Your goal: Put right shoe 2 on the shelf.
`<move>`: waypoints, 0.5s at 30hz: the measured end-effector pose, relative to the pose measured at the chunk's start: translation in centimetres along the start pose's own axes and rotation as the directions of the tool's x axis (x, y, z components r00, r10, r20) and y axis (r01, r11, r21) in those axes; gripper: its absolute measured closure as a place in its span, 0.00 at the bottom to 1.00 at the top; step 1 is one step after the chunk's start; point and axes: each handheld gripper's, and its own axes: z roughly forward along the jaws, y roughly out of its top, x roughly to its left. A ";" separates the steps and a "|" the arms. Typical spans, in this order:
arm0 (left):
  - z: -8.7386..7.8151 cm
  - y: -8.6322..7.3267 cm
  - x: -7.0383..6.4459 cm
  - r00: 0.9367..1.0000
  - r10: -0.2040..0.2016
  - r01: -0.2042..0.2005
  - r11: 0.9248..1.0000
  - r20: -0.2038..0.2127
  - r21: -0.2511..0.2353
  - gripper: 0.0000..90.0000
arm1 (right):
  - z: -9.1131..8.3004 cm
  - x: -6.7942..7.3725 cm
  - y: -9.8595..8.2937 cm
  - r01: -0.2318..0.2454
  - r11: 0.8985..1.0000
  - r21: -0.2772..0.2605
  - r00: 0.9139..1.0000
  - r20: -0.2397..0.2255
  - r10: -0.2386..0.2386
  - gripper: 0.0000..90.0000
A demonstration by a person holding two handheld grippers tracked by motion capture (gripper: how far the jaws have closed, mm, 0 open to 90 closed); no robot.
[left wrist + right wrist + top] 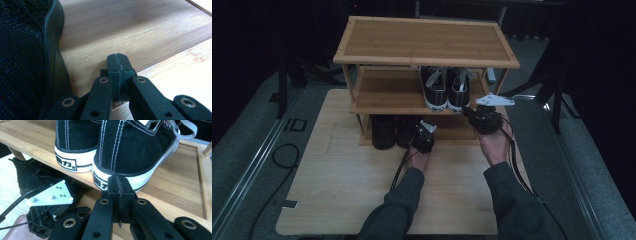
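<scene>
A pair of black canvas sneakers [444, 87] with white soles stands on the middle shelf of a bamboo shoe rack [382, 95]. A pair of black knit shoes [392, 131] sits on the bottom shelf. My left gripper [422, 135] is low at the bottom shelf, just right of the knit shoes. Its jaws [117, 57] are shut on nothing, beside a knit shoe [25, 62]. My right gripper [472, 112] is at the middle shelf's front edge. It [119, 180] is shut and empty, right behind the heel of the nearer sneaker [135, 150].
The rack stands on a light wooden board [342, 185] laid on grey carpet. Its top shelf [424, 40] is bare. The middle shelf's left half is bare wood. A metal rail [257, 160] and cables run along the left.
</scene>
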 end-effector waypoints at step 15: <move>0.0 0.0 0.0 1.000 -0.008 0.008 1.000 0.008 0.004 1.00 | 0.6 1.2 0.4 0.011 1.000 0.007 1.000 0.005 -0.011 1.00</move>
